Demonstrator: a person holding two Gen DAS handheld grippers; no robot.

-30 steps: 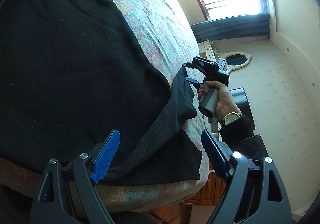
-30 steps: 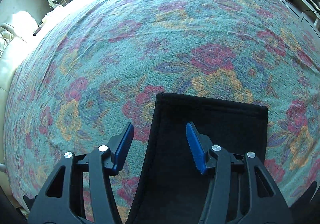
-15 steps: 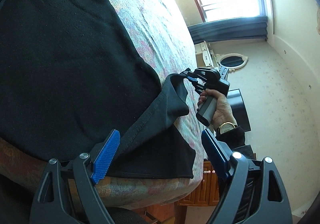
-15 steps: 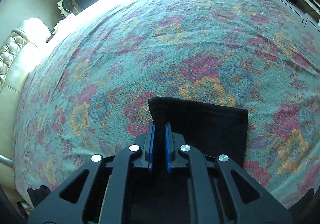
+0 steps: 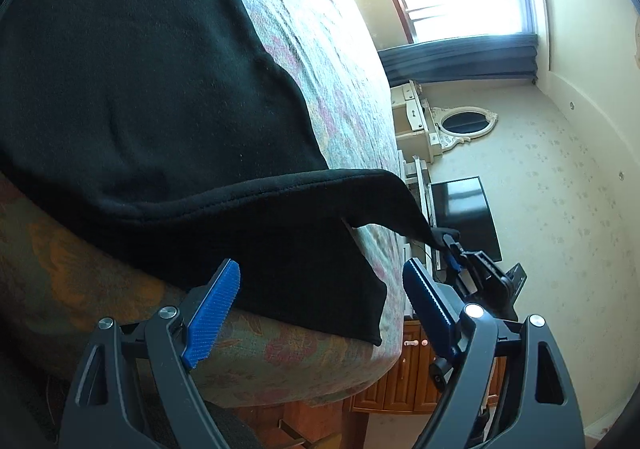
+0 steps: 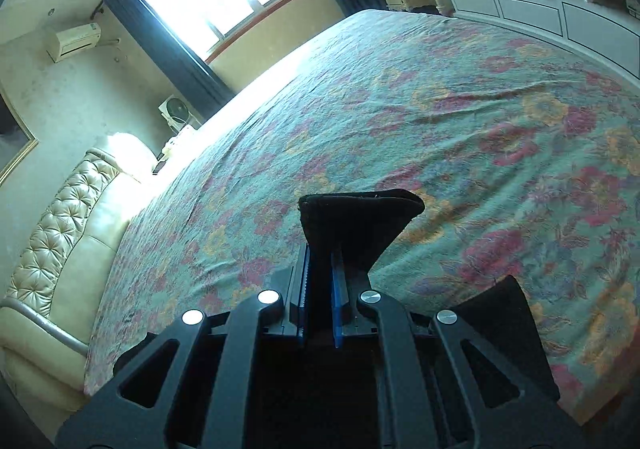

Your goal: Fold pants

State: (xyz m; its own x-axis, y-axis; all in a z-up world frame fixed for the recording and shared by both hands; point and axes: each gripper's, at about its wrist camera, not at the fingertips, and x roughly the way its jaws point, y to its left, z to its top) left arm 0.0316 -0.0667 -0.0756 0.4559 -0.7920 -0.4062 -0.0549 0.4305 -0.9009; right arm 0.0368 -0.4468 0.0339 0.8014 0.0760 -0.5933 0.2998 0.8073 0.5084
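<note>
Black pants [image 5: 132,89] spread on the floral bed [image 5: 320,49], near edge draped over the bed's side. Right gripper [image 6: 320,289] clamped on a pants corner, jaws having just closed on the cloth; corner lifted clear of the bedspread, fabric standing above the blue pads [image 6: 338,301]. Same gripper [image 5: 450,247] seen from the left wrist view at right, pulling the hem taut off the bed's corner. Left gripper [image 5: 320,313] wide apart, nothing between its pads, hovering near the draped edge, not touching.
</note>
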